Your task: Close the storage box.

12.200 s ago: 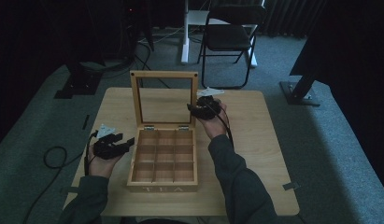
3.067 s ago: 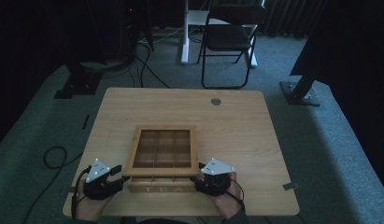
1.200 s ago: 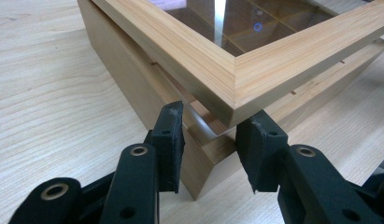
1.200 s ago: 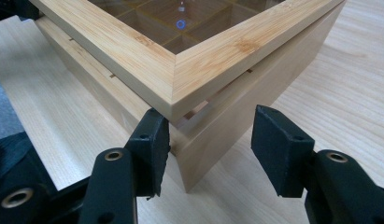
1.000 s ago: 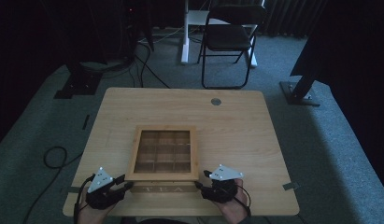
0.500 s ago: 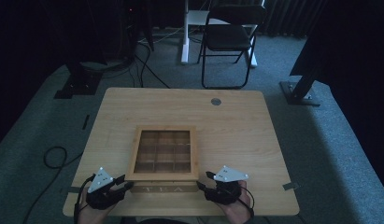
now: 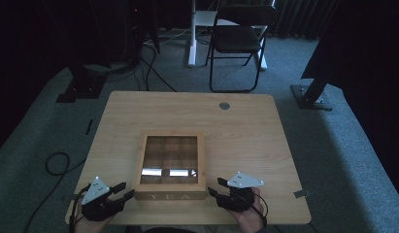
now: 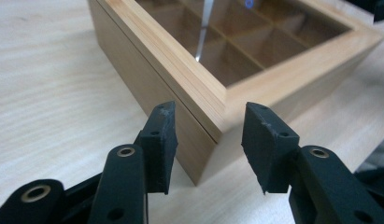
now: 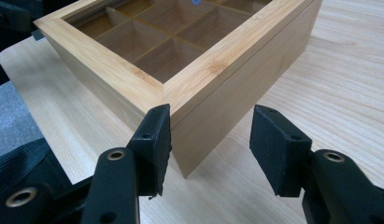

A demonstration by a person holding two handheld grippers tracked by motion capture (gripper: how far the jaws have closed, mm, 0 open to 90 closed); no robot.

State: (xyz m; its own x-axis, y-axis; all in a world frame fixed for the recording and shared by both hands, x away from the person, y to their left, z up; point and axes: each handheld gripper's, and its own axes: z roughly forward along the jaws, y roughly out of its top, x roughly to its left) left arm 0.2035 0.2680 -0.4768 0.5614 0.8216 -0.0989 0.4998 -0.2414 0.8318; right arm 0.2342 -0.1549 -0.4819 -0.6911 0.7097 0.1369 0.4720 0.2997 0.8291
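From the high view the closed tea box (image 7: 171, 165) sits at the table's (image 7: 245, 126) near-centre — left gripper (image 7: 120, 192) at its 7 o'clock corner, right gripper (image 7: 214, 190) at 5, equally near. Left gripper view: jaws spread, the box's corner at 12 o'clock between them, untouched. Right gripper view: likewise spread — corner dead ahead.
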